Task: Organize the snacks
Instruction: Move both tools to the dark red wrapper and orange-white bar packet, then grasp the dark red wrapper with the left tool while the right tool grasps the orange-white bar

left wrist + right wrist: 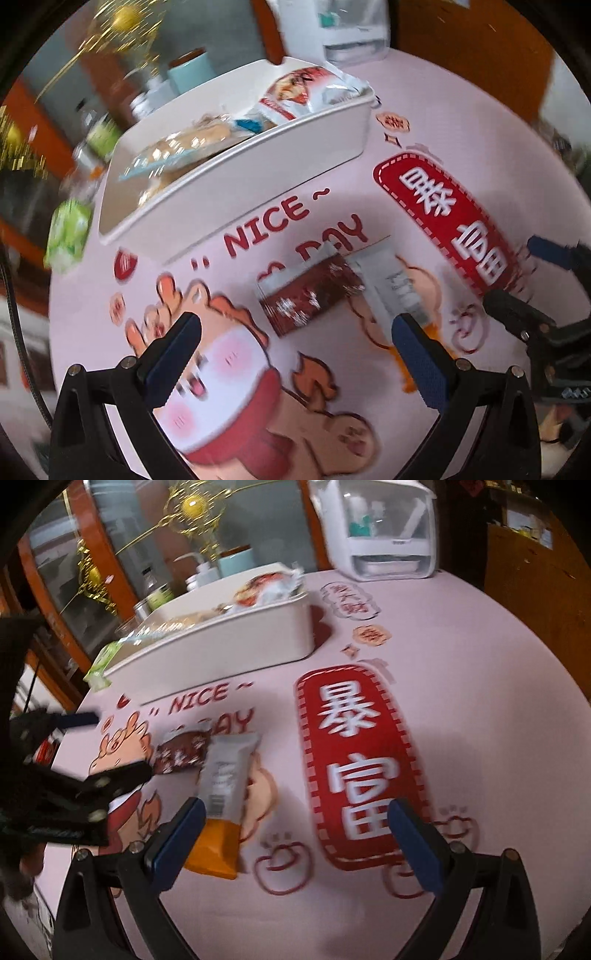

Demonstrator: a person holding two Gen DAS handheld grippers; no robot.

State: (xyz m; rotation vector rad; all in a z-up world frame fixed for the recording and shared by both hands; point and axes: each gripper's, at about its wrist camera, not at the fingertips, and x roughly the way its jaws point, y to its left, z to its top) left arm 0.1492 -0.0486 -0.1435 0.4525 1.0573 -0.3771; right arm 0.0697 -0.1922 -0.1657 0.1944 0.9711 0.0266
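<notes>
While the left wrist view is smeared with motion blur, its count is plain enough: one white bin [236,184] stands on the pink printed tablecloth [424,122], and two snack packets lie flat on the cloth in front of the bin. One is a dark red packet [306,295], the other a grey packet [391,284] touching its right edge. Inside the bin sit at least three wrapped snacks: a red-and-silver bag [306,92] at the bin's far end, a clear pack of biscuits [184,144] nearer the middle, and a small blue-tipped wrapper between them. One green packet [68,232] lies off the bin's left end. The left gripper [295,354] hangs above the cloth on the near side of the two loose packets, its two blue-padded fingers spread wide with nothing between them. The right gripper [517,273] shows at the picture's right edge, well apart from the bin.

From the right wrist view, the same white bin [221,646] is at the back, with one white desktop organiser [384,535] beyond its right end. The dark red packet [181,753] and the grey packet [225,775], which has an orange lower end, lie in front of the bin, overlapping at their edges. The right gripper [295,842] is released, holding nothing; its left finger sits just beside the orange end. The left gripper [110,746] enters from the left, spread apart near the dark red packet.
</notes>
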